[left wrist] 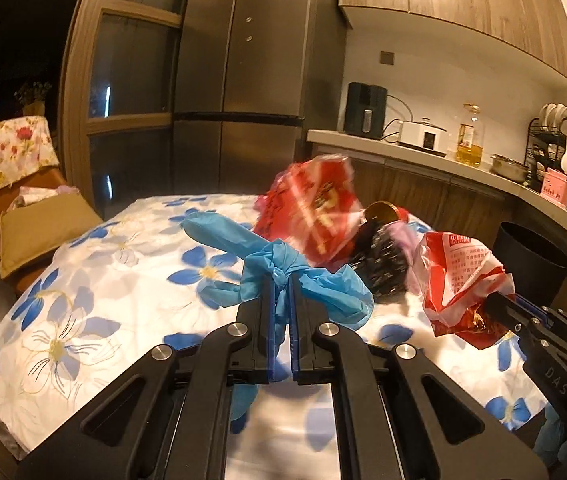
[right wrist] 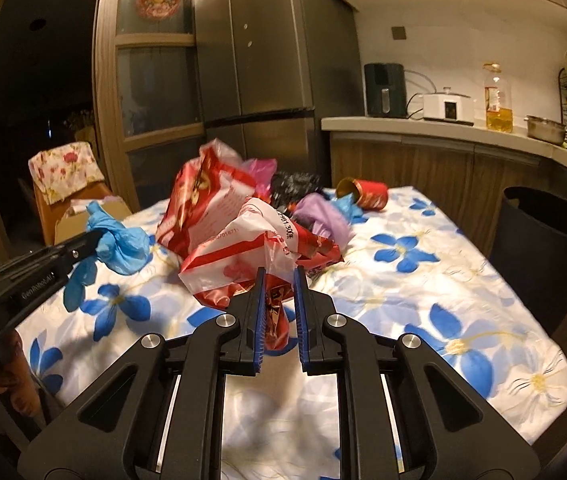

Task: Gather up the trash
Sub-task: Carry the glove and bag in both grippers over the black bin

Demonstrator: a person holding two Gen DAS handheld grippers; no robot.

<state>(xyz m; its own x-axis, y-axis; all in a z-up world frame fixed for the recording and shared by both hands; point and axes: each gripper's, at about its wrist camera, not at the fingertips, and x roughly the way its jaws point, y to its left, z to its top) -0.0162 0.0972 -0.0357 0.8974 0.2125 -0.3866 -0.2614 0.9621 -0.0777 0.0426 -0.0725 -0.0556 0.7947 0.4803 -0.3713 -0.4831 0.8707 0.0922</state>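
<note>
My left gripper [left wrist: 282,280] is shut on a knotted blue plastic bag [left wrist: 251,256] and holds it above the flowered table; it also shows in the right wrist view [right wrist: 123,246]. My right gripper [right wrist: 277,274] is shut on a crumpled red and white plastic bag [right wrist: 243,256], which also shows in the left wrist view [left wrist: 459,280]. More trash lies on the table: a big red bag [right wrist: 203,200], a black wrapper [right wrist: 295,188], a purple bag [right wrist: 319,216] and a tipped red cup [right wrist: 367,194].
A black trash bin [right wrist: 543,240] stands on the floor right of the table [right wrist: 423,300]. A chair with a cardboard box [left wrist: 39,224] stands at the far left. A fridge [left wrist: 243,80] and a kitchen counter [left wrist: 443,160] stand behind.
</note>
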